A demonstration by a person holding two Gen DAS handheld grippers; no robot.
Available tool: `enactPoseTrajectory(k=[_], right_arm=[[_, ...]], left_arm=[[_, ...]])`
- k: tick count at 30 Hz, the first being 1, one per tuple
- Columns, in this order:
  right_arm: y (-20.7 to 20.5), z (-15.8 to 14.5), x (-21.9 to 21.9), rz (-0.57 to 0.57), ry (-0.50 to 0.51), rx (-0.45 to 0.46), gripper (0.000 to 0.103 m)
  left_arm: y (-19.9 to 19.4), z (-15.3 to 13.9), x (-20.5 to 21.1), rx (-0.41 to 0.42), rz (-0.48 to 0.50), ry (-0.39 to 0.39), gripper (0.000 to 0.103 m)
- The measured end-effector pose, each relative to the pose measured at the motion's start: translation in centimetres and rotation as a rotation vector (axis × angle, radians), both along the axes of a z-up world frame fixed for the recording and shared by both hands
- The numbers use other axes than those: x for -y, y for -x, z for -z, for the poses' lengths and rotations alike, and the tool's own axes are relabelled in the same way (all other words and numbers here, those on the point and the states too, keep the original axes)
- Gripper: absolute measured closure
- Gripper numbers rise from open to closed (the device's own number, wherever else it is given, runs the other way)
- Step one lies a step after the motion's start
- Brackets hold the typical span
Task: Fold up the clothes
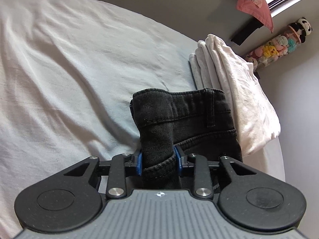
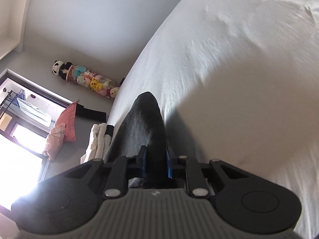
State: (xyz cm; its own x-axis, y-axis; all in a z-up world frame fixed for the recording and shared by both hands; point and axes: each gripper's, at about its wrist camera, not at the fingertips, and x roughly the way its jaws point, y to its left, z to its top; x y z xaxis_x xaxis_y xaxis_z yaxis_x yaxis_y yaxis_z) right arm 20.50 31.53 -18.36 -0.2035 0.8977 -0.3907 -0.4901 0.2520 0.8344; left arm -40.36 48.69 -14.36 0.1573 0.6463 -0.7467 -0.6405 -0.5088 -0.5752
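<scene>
Both my grippers are clamped on the black jeans (image 1: 185,119). My left gripper (image 1: 159,162) has a thick folded bunch of denim pinched between its blue pads (image 1: 139,162), near a seam and pocket edge. My right gripper (image 2: 156,162) pinches a dark fold of the same jeans (image 2: 147,123); that view is blurred, so I can't tell which part of the garment it has.

Progress, as I judge it:
- Two pieces look done: a folded white garment (image 1: 245,91) on top of a folded grey garment (image 1: 196,67), stacked at the bed's edge.
- The jeans are already doubled into a short, thick packet. Waistband, belt loop and pocket stitching show on the upper layer.
- Left to do: set the packet down flat, probably on or beside the stack, then let go. Can't tell whether another fold is needed.

Position: in the left view the jeans lie over the bed sheet (image 1: 79,69), just beside the stack, right edge touching or overlapping the white garment. Whether they rest on the sheet or hang slightly above it, I can't tell.

Orientation: the waistband end points away from my left gripper, and the long axis of the packet runs roughly along that gripper's fingers.
</scene>
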Motion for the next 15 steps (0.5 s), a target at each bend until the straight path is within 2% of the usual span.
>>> enactPoseTrajectory(k=[4, 12, 15], right_arm=[[-0.8, -2.3, 3.1, 0.051, 0.044, 0.019, 0.083], [-4.6, -3.9, 12.7, 0.230, 0.150, 0.005, 0.082], [-5.4, -3.5, 14.4, 0.286, 0.190, 0.006, 0.082]], left_arm=[[-1.9, -1.0, 1.5, -0.024, 0.090, 0.056, 0.068], [-6.8, -1.3, 4.9, -0.070, 0.356, 0.132, 0.067], [-7.5, -0.8, 5.0, -0.098, 0.406, 0.162, 0.066]])
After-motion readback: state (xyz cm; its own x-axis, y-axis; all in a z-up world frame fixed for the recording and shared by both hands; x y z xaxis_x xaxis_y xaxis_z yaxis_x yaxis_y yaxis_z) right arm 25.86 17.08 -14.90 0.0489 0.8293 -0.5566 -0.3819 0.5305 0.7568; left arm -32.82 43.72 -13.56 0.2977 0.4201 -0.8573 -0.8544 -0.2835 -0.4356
